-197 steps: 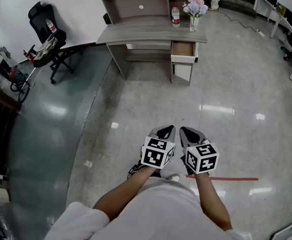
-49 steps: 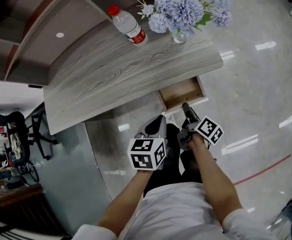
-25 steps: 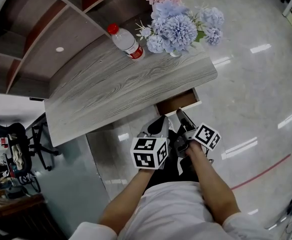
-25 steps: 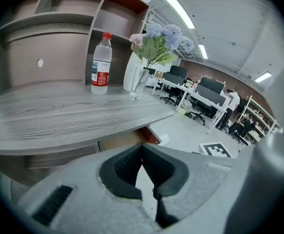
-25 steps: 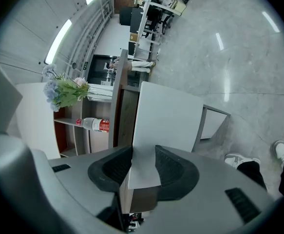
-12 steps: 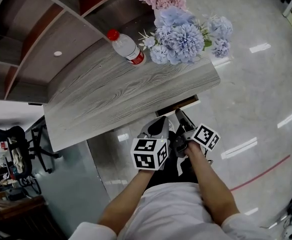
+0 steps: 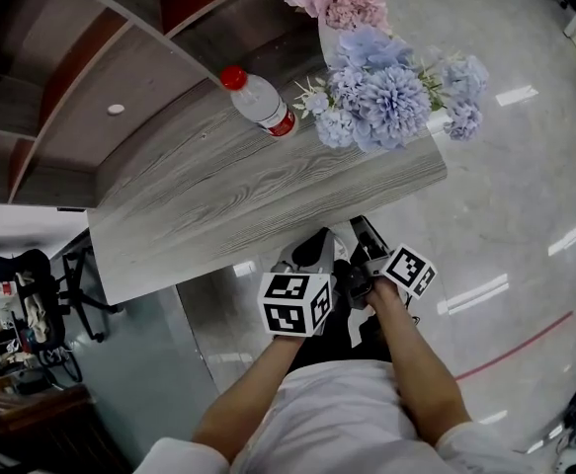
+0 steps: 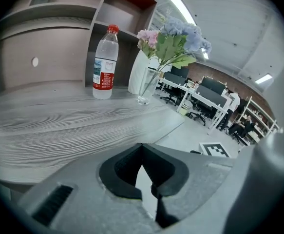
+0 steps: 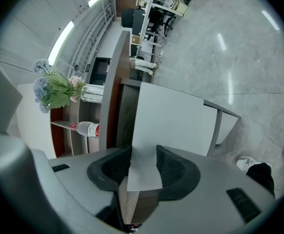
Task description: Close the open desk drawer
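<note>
The white drawer front (image 9: 173, 116) fills the middle of the right gripper view. Its lower edge sits between the pads of my right gripper (image 9: 143, 162), whose jaws are opening while both pads still lie against the panel. In the head view the right gripper (image 7: 364, 231) reaches under the edge of the grey wood desktop (image 7: 218, 200), and the drawer itself is hidden beneath that edge. My left gripper (image 7: 313, 248) hovers beside it, a little back from the desk. Seen in its own view, the left gripper (image 8: 142, 146) is shut and holds nothing.
On the desktop stand a water bottle (image 7: 258, 102) with a red cap and a glass vase of blue and pink flowers (image 7: 386, 92). Shelves (image 7: 90, 28) rise behind the desk. An office chair (image 7: 31, 294) is at far left. Glossy floor with a red line (image 7: 525, 342) lies to the right.
The drawer has slid in under the desktop until its open box no longer shows. Both grippers have moved toward the desk with it.
</note>
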{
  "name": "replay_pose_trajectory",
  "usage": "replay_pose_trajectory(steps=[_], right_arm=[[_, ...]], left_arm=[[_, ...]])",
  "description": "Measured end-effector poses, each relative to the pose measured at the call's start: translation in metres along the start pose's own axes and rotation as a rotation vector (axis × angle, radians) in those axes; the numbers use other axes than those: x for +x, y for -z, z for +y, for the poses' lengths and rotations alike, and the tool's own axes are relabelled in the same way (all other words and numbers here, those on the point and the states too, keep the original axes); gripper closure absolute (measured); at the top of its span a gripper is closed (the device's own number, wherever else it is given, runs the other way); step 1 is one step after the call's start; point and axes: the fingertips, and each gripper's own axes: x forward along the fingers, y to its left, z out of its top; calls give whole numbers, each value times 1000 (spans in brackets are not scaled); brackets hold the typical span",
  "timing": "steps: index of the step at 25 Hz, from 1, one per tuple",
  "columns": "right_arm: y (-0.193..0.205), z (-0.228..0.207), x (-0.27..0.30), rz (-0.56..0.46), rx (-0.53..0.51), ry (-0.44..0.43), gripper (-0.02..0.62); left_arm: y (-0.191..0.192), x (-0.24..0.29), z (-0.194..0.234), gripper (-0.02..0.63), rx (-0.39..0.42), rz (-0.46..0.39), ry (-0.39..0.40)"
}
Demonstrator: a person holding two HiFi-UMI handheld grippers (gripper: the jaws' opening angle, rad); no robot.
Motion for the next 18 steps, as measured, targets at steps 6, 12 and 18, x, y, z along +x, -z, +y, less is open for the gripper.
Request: replay_pose_trajectory(steps=[6, 12, 18], right_arm=[[-4, 3, 15, 6, -3, -10, 437], [-6, 4, 21, 8, -12, -19, 436], [-7, 5, 24, 28, -24, -25, 431]], left_arm=[[-5, 4, 9, 603, -1, 0, -2], [-9, 4, 14, 603, -2, -3, -6], [-9, 2, 11, 603, -2, -7, -6]])
